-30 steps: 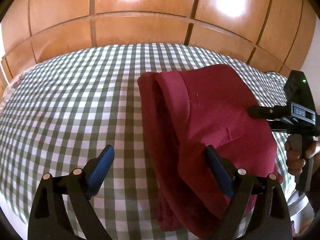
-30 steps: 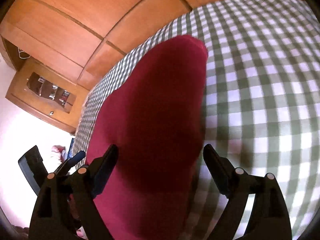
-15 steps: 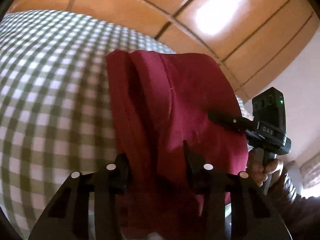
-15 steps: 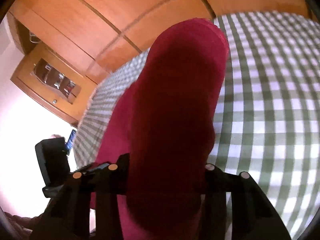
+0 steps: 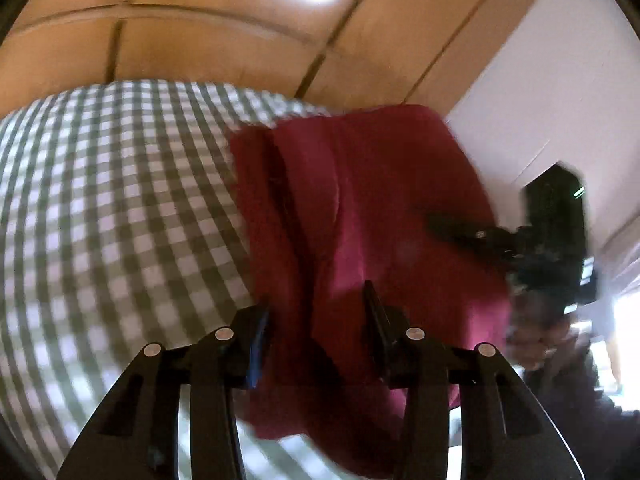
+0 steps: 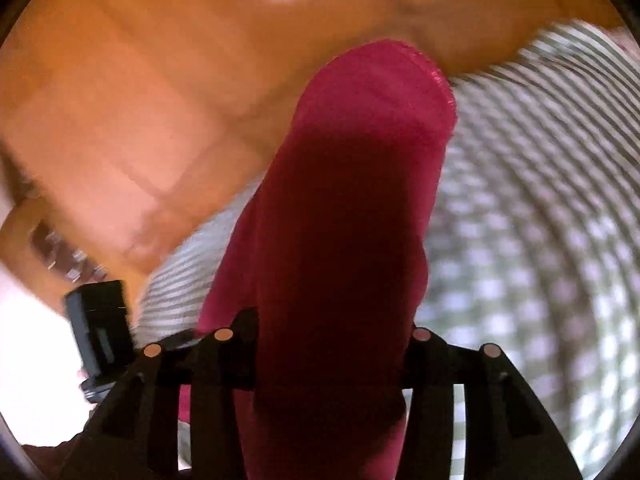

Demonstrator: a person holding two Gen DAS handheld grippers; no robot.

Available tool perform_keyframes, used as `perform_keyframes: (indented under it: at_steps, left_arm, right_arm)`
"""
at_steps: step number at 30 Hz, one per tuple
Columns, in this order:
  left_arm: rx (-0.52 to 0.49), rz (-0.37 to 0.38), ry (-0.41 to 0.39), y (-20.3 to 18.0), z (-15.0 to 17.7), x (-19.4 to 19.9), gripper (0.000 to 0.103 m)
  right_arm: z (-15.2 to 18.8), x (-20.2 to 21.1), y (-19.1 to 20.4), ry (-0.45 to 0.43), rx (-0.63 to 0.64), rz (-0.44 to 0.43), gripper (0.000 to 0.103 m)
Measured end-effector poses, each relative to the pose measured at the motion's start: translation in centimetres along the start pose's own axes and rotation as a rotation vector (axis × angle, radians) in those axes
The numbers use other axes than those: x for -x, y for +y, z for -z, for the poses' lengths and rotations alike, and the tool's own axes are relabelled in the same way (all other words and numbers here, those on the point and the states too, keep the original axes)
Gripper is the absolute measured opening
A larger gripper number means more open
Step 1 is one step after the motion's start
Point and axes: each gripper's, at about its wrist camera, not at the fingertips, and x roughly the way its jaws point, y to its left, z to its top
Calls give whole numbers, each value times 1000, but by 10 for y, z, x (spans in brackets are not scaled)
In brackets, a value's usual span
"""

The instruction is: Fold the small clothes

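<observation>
A dark red folded garment (image 5: 360, 200) hangs partly lifted over the green-and-white checked bed (image 5: 120, 200). My left gripper (image 5: 316, 304) is shut on its near edge, with bunched cloth pressed between the pads. In the right wrist view the same garment (image 6: 360, 160) stands up as a long fold and fills the gap of my right gripper (image 6: 332, 328). Its jaws are opening slightly, with the cloth still held between them. The right gripper (image 5: 464, 232) shows in the left wrist view at the garment's right edge, and the left gripper (image 6: 100, 332) shows at the lower left of the right wrist view.
Orange wooden wardrobe doors (image 5: 200, 20) rise behind the bed. A white wall (image 5: 540, 80) stands at the right. A hand (image 5: 536, 340) grips the right tool. The checked cover (image 6: 540, 220) spreads out to the right of the garment. Both views are blurred by motion.
Both grippers went from wide open around the garment's edge to closed on it, then swung sideways with the cloth lifted off the bed.
</observation>
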Motion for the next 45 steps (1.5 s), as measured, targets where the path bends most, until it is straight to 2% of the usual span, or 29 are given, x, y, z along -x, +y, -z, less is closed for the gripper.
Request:
perform_keyframes:
  at_steps: [1, 2, 4, 7, 10, 13, 14, 16, 18, 20, 23, 25, 26, 28, 32, 36, 45]
  left_arm:
    - [-14, -32, 15, -5, 0, -9, 41]
    - [-26, -42, 24, -12, 1, -19, 42]
    - [-42, -83, -15, -22, 4, -17, 46]
    - [-77, -139, -92, -34, 8, -3, 46]
    - [-122, -203, -135, -29, 11, -1, 48]
    - [-149, -262, -150, -20, 13, -10, 51]
    - [-150, -274, -143, -17, 17, -14, 52]
    - [-147, -294, -152, -8, 17, -24, 62]
    - [-97, -255, -138, 4, 14, -25, 66]
    - [-69, -247, -128, 6, 13, -21, 70]
    - [-38, -235, -137, -1, 15, -6, 70]
    - [-31, -241, -163, -7, 18, 8, 70]
    - [-32, -251, -177, -10, 20, 15, 70]
    - [-38, -284, -215, -15, 25, 29, 79]
    - [-24, -329, -265, -20, 33, 54, 81]
    - [-15, -379, -305, -25, 40, 72, 88]
    - [4, -474, -354, -34, 61, 104, 93]
  right_arm:
    - [3, -3, -13, 15, -35, 40, 57]
    - [8, -6, -26, 27, -65, 53, 59]
    - [14, 9, -35, -23, -62, 90, 74]
    - [22, 39, -17, -150, -14, 174, 71]
    - [20, 58, -1, -233, 20, 158, 60]
    - [15, 37, 14, -199, 14, 183, 55]
    - [16, 21, 16, -180, 27, 235, 55]
    - [19, -3, 4, -139, 26, 323, 55]
    - [22, -14, -10, -144, 20, 345, 56]
    - [25, -12, -7, -148, 51, 365, 56]
    - [30, 0, 3, -159, 86, 387, 60]
    - [32, 10, 9, -177, 79, 380, 67]
    - [34, 16, 13, -188, 81, 382, 67]
    - [40, 27, 22, -211, 86, 387, 70]
    - [58, 39, 38, -222, 93, 411, 72]
    - [77, 40, 48, -219, 101, 451, 77]
    - [116, 55, 70, -278, 144, 538, 96]
